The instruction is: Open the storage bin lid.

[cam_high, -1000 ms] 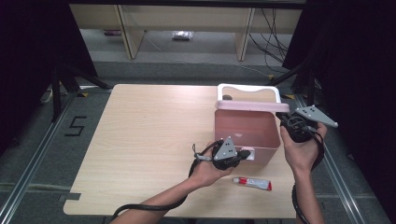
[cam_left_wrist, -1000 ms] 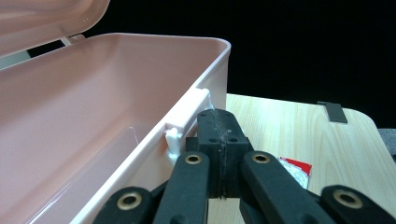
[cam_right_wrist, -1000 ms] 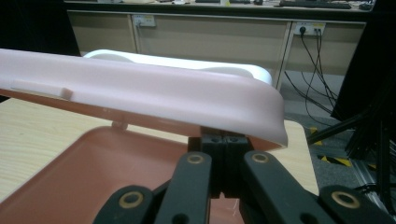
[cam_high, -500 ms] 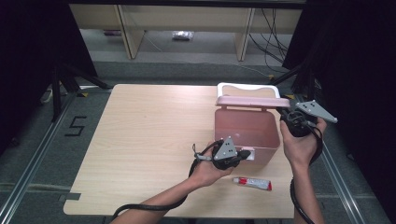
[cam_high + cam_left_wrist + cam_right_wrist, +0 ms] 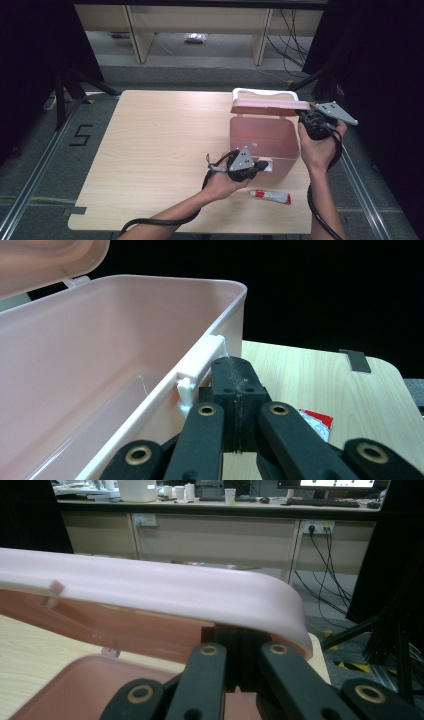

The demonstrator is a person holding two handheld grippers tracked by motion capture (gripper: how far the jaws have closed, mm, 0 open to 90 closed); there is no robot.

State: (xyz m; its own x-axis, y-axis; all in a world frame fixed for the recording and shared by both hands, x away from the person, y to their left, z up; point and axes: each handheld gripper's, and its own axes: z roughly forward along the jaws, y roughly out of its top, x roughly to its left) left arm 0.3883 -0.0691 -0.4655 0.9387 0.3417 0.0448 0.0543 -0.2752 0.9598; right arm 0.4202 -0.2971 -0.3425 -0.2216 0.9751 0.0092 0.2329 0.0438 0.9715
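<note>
1. Currently, left gripper [image 5: 260, 165] sits at the near front wall of the pink box [image 5: 262, 140], jaws pressed together. In the left gripper view they pinch the white latch [image 5: 200, 365] on the box rim.
2. Right gripper [image 5: 306, 118] is at the right end of the lid [image 5: 270, 106], jaws closed on the lid edge. The right gripper view shows the lid [image 5: 150, 592] passing over the jaw tips, with the box opening below it.
3. Lid is raised, roughly level above the box, white handle [image 5: 264, 92] at its far side. Box interior is visible; the part seen in the left gripper view holds nothing.
4. Box stands on the right half of the tabletop [image 5: 160, 145], close to the right edge.
5. Small red-and-white tube [image 5: 271, 196] lies flat on the tabletop near the front edge, just beside the left hand [image 5: 225, 182], apart from the box.
</note>
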